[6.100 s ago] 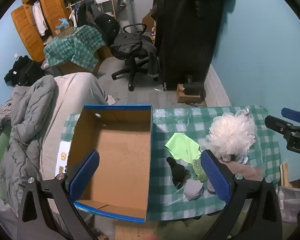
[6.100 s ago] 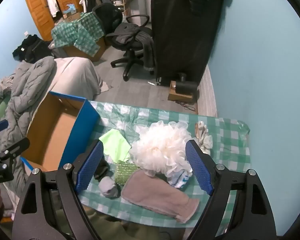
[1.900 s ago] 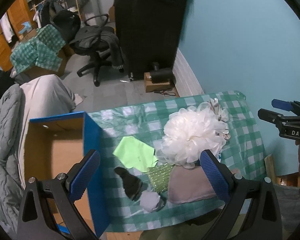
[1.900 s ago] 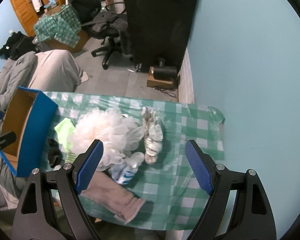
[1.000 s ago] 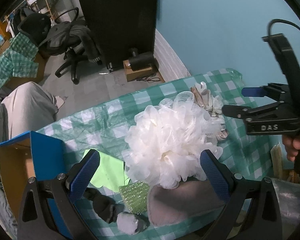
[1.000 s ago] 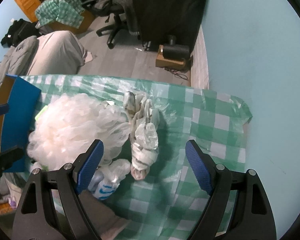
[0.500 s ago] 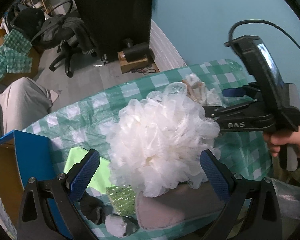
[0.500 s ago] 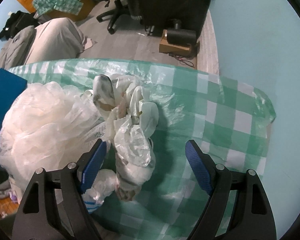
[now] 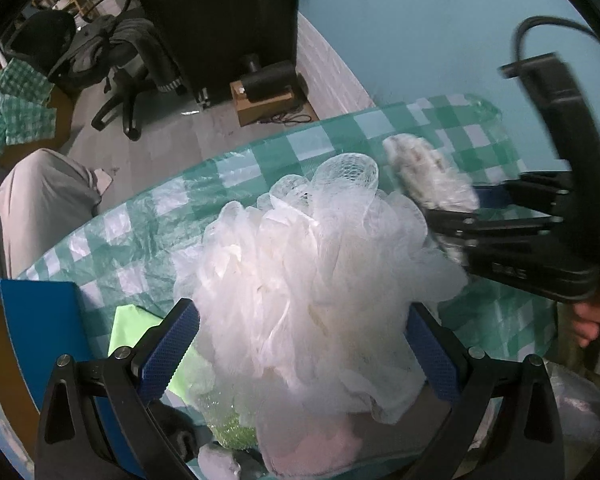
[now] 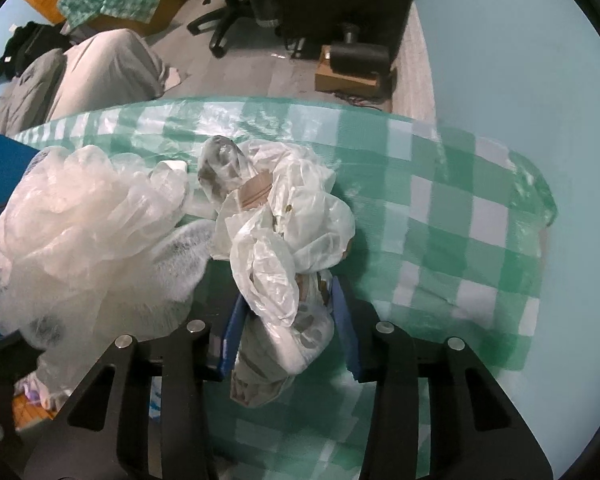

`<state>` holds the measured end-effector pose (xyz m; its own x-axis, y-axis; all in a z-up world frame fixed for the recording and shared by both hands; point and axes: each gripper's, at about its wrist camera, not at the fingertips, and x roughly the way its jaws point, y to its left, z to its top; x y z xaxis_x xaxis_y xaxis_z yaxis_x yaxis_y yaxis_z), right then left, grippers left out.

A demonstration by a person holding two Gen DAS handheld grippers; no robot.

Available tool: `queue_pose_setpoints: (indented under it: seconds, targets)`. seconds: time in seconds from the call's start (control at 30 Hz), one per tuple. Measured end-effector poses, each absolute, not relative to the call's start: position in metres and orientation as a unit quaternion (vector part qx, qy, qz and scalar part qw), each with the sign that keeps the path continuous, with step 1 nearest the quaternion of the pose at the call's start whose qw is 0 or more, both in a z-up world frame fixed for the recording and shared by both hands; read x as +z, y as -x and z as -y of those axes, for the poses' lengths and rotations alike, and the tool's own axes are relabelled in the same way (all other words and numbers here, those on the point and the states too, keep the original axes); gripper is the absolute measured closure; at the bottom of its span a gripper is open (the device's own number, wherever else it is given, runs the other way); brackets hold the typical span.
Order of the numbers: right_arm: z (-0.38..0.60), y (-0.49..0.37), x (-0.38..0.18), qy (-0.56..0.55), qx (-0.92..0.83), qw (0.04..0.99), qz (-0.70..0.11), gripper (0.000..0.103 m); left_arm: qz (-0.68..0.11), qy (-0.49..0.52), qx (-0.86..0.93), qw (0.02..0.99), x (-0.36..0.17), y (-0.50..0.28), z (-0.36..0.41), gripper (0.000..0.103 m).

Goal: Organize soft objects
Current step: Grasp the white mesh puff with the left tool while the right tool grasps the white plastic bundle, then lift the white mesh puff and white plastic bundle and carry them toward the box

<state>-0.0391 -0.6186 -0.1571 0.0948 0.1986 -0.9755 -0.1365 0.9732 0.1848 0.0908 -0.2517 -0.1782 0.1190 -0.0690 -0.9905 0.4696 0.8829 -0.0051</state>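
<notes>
Both wrist cameras look steeply down, close over the table (image 9: 260, 152); both see the loofah (image 9: 308, 280) and far edge.

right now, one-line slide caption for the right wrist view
Right gripper closing around a crumpled plastic bag beside the white mesh bath pouf on the green checked tablecloth.

Counts of soft items on the table

One pouf (image 9: 316, 280), one crumpled bag (image 10: 284, 232), one green cloth (image 9: 134, 326), one box (image 9: 32, 320), two grippers.
</notes>
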Motion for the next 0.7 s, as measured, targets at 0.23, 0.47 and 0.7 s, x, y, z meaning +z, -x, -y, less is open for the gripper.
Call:
queue_pose_setpoints:
  seconds: [0.23,0.47,0.7]
  targets:
    - [0.630,0.052,-0.146,-0.044,0.101,0.743,-0.660,0.062,-0.657,-0.189,-0.187,0.706,-0.205,-0.098,0.263,0.001]
    - [0.636,0.063,-0.142,-0.062,0.092,0.745,-0.658,0.062,-0.680,-0.219,-0.182,0.675,-0.235,-0.108,0.266,0.000]
    - [0.633,0.068,-0.141,-0.076,0.083,0.746,-0.657,0.061,-0.684,-0.236,-0.173,0.668,-0.253,-0.107,0.265,0.000]
